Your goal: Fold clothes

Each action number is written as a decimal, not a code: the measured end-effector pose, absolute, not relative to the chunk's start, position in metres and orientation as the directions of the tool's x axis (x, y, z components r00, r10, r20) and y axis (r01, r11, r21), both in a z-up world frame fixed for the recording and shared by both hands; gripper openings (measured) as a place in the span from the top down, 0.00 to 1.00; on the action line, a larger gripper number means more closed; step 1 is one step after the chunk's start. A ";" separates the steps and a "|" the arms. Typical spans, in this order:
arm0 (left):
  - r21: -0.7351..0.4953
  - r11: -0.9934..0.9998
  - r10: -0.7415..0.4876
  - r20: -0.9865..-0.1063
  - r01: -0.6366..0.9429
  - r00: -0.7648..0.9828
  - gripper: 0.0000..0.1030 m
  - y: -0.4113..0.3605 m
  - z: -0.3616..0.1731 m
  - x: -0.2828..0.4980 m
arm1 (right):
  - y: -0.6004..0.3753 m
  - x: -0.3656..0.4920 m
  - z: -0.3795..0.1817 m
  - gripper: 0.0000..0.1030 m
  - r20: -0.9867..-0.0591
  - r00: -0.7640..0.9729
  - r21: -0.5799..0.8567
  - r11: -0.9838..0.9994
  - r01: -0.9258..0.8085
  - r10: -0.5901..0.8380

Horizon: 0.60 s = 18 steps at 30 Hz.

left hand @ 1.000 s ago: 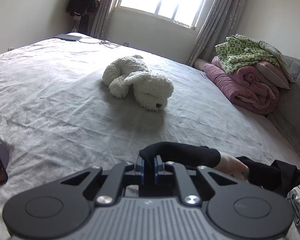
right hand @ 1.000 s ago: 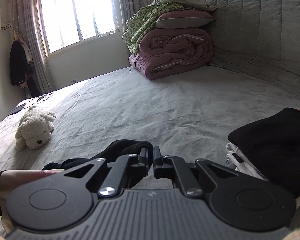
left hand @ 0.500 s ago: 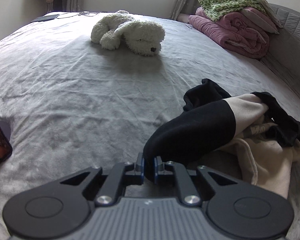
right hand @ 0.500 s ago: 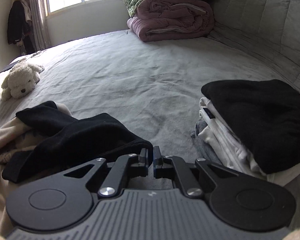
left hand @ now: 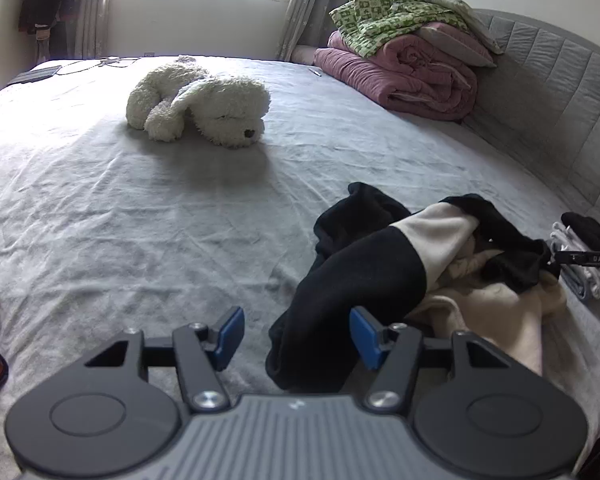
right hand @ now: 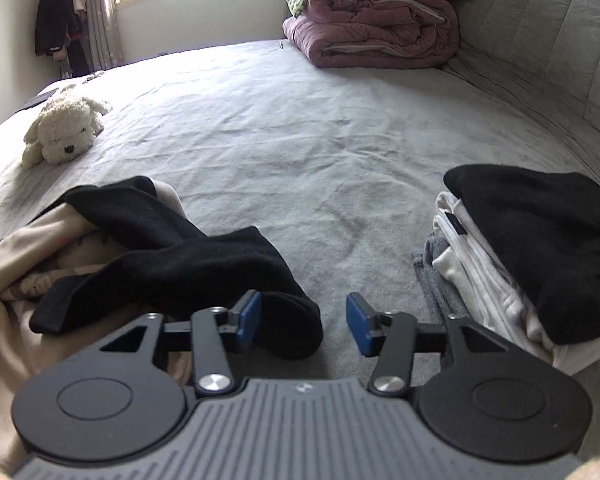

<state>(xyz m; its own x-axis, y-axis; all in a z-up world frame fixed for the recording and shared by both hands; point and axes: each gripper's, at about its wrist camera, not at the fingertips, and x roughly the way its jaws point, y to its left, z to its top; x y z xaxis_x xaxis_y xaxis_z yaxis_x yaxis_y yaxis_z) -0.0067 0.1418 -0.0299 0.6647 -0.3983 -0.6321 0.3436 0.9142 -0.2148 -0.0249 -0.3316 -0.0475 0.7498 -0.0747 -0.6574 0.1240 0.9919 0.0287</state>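
Folded stack (right hand: pixel 512 256) fully visible only in the right wrist view.

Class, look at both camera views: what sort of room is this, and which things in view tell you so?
Most likely a bedroom in a home. A wide bed with a padded headboard fills the view, rolled quilts are stacked at its head, and a plush toy dog lies on the sheet.

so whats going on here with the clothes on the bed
A person with a gripper in each hand is folding laundry on a grey bed. Both the left gripper and the right gripper have just been opening, each letting go of a black sleeve of the black-and-cream sweatshirt, which lies crumpled. Neither pad presses on it. A folded stack sits to the right.
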 end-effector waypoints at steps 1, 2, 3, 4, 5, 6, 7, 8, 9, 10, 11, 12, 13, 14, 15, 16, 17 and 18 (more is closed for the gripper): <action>-0.240 0.907 -0.417 -0.620 0.346 0.664 0.38 0.141 -0.026 -0.003 | -0.328 -0.024 -0.042 0.44 -0.643 0.763 0.033 0.993 0.113 -0.066; -0.250 0.905 -0.424 -0.613 0.345 0.667 0.37 0.138 -0.022 0.000 | -0.325 -0.023 -0.037 0.44 -0.628 0.776 0.037 0.994 0.102 -0.056; -0.252 0.905 -0.423 -0.612 0.343 0.668 0.37 0.133 -0.021 0.006 | -0.321 -0.022 -0.033 0.44 -0.615 0.787 0.038 0.995 0.092 -0.050; -0.253 0.905 -0.423 -0.611 0.341 0.669 0.37 0.128 -0.019 0.011 | -0.316 -0.019 -0.030 0.44 -0.601 0.798 0.038 0.996 0.079 -0.041; -0.254 0.906 -0.422 -0.610 0.338 0.671 0.37 0.122 -0.018 0.017 | -0.311 -0.016 -0.027 0.44 -0.588 0.808 0.038 0.997 0.067 -0.032; -0.260 0.907 -0.420 -0.614 0.332 0.668 0.37 0.116 -0.019 0.024 | -0.306 -0.013 -0.026 0.44 -0.579 0.815 0.041 0.997 0.059 -0.025; -0.266 0.908 -0.419 -0.618 0.324 0.665 0.37 0.110 -0.021 0.031 | -0.301 -0.009 -0.025 0.44 -0.576 0.817 0.051 0.997 0.053 -0.014; -0.273 0.909 -0.417 -0.626 0.315 0.659 0.37 0.105 -0.024 0.039 | -0.297 -0.005 -0.025 0.44 -0.573 0.819 0.060 0.997 0.046 -0.003; -0.281 0.911 -0.411 -0.637 0.301 0.652 0.37 0.099 -0.028 0.047 | -0.293 -0.001 -0.025 0.44 -0.570 0.821 0.071 0.997 0.040 0.007; -0.289 0.913 -0.408 -0.647 0.287 0.644 0.38 0.095 -0.033 0.054 | -0.288 0.004 -0.026 0.44 -0.574 0.819 0.088 0.996 0.033 0.023; -0.298 0.915 -0.404 -0.656 0.273 0.637 0.39 0.090 -0.037 0.062 | -0.283 0.008 -0.027 0.44 -0.577 0.816 0.105 0.994 0.026 0.039; -0.309 0.915 -0.402 -0.662 0.259 0.633 0.40 0.088 -0.041 0.068 | -0.279 0.012 -0.029 0.44 -0.580 0.814 0.111 0.994 0.022 0.047; -0.330 0.913 -0.405 -0.667 0.239 0.625 0.40 0.086 -0.045 0.074 | -0.273 0.017 -0.030 0.44 -0.582 0.811 0.114 0.993 0.013 0.056; -0.352 0.910 -0.409 -0.672 0.219 0.618 0.40 0.084 -0.050 0.081 | -0.269 0.020 -0.032 0.44 -0.581 0.812 0.111 0.994 0.006 0.060; -0.374 0.905 -0.415 -0.674 0.202 0.611 0.41 0.083 -0.055 0.087 | -0.265 0.024 -0.034 0.44 -0.578 0.814 0.106 0.994 -0.002 0.063; -0.391 0.902 -0.419 -0.679 0.186 0.603 0.45 0.082 -0.060 0.091 | -0.262 0.027 -0.035 0.44 -0.574 0.816 0.102 0.995 -0.010 0.067; -0.400 0.900 -0.419 -0.687 0.173 0.593 0.49 0.081 -0.065 0.094 | -0.259 0.030 -0.037 0.44 -0.571 0.818 0.098 0.995 -0.019 0.072; -0.403 0.901 -0.417 -0.698 0.162 0.582 0.51 0.081 -0.071 0.096 | -0.256 0.033 -0.038 0.44 -0.569 0.819 0.095 0.995 -0.028 0.078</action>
<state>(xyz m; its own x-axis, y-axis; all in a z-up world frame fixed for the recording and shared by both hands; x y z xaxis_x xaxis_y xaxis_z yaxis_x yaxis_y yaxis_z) 0.0962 0.0807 -0.0713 0.5816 -0.4172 -0.6983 0.1616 0.9006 -0.4035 0.0331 -0.2559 -0.0384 0.8185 0.0777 -0.5692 -0.0283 0.9951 0.0952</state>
